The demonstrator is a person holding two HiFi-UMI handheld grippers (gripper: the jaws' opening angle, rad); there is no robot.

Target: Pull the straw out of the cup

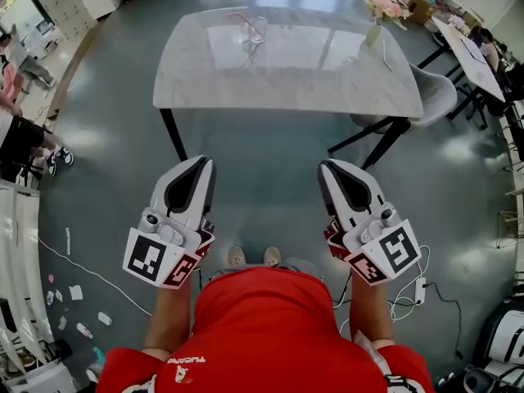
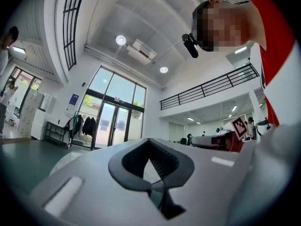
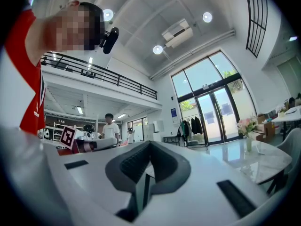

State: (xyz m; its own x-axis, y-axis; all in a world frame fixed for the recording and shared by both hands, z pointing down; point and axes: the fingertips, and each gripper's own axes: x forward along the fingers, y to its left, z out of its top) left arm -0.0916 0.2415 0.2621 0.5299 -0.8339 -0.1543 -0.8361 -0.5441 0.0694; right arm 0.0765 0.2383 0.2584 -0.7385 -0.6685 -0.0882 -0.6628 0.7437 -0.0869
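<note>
**Both jaws closed and empty; cup out of reach across the table**

The left gripper [image 1: 202, 164] has its jaws pressed together with nothing between them, as its own view confirms. The right gripper [image 1: 328, 168] looks the same in its view: jaws together, nothing pinched. I hold both at waist height, side by side and apart, pointing roughly level toward the table [image 1: 327, 84]. There is only bare floor [image 1: 262, 178] between the tips and the table's near edge.

The cup [image 1: 255, 33] is clear and stands near the far edge, a little left of that edge's middle. The straw [image 1: 237, 15] shows only as a thin reddish line above the rim. It seems to lean toward the left edge, but it is too small for me to read its axis with confidence. A vase of flowers [image 1: 381, 11] sits by the far right corner, well apart from the cup.

My judgement:
- The cup lies straight ahead and beyond both grippers, slightly nearer the left gripper's line.
- The task has not started.
- The next step is to close on the table.
- One pair of jaws must open before it reaches the straw.
</note>
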